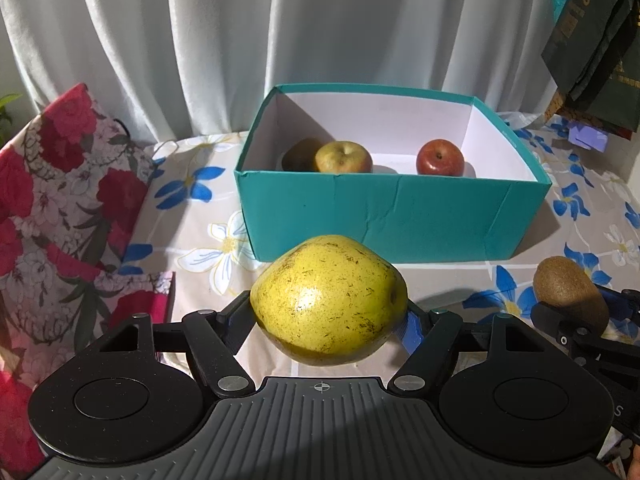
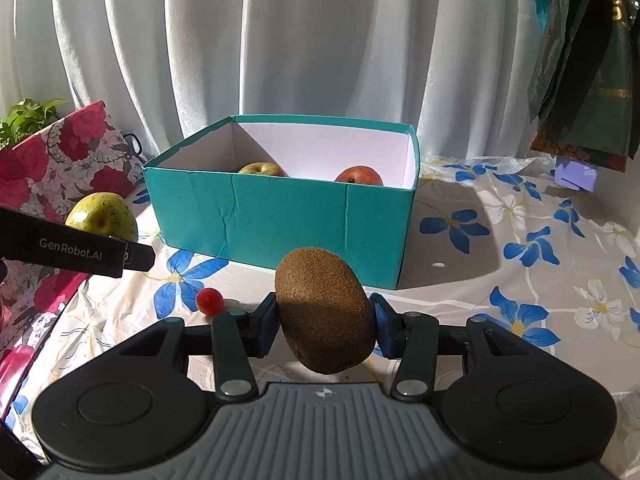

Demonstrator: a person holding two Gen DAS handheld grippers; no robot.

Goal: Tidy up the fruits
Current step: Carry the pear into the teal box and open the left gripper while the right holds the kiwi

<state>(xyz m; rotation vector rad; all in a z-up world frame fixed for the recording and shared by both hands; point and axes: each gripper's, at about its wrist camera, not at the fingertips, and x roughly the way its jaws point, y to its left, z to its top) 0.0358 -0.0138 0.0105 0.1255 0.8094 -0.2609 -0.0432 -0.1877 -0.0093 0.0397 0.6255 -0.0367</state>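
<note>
Clamped in the left gripper point(image 1: 328, 316), a pear point(image 1: 328, 300); the right gripper point(image 2: 326, 326) clamps a kiwi point(image 2: 324, 312). Straight ahead of both sits the teal box point(image 1: 392, 216), the left nearer.

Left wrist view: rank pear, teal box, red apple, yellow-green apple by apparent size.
1. Teal box, largest.
2. Pear, shut in the left claw; it sits close to the lens, so it looks inflated.
3 and 4. Yellow-green apple and red apple look about alike; I won't rank them.
</note>
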